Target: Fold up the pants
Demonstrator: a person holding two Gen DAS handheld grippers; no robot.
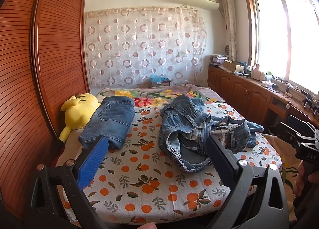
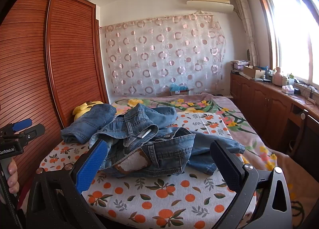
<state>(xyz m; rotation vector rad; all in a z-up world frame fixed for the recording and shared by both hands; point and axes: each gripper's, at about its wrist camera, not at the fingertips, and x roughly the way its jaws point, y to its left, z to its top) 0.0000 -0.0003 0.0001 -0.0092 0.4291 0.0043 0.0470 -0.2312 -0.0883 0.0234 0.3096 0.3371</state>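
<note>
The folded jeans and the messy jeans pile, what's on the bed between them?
Nothing but the bedsheet with its orange-fruit print. In the left wrist view, a bare strip separates the folded jeans from the crumpled jeans.

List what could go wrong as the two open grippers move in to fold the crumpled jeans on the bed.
1. The crumpled blue denim jeans lie bunched in layers, so the right gripper may pinch several at once.
2. The neatly folded blue jeans sit close by; dragging could disturb them.

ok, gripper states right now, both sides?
Left gripper: open, holding nothing, above the bed.
Right gripper: open, holding nothing, near the crumpled jeans.
</note>
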